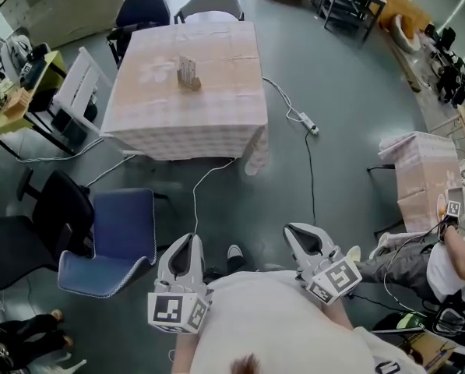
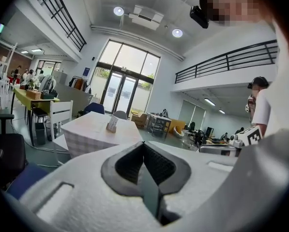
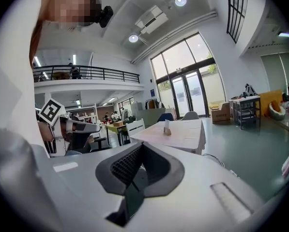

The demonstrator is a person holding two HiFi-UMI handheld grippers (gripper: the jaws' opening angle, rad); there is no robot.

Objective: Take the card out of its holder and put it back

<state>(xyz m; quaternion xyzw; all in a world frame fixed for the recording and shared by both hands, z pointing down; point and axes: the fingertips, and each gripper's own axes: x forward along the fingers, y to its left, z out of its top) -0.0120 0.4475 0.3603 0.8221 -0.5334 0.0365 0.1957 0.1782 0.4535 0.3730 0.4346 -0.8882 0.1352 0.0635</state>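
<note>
Tablecloth (image 1: 216, 123) matt checked cloth; floor (image 1: 333, 185) smooth, slight sheen; left gripper (image 2: 144, 146) matt white plastic, jaws lined dark ribbed

We stood in a large, open lab-like hall. It had a grey floor (image 1: 349, 92) with a power strip (image 1: 308, 123) and trailing cables at one o'clock. A cloth-covered bench (image 1: 216, 107) stood at twelve and an office chair (image 1: 115, 236) at nine. Tall glass doors (image 2: 127, 76), a railed mezzanine (image 2: 231, 59) and ceiling lights (image 2: 118, 10) showed beyond.
</note>
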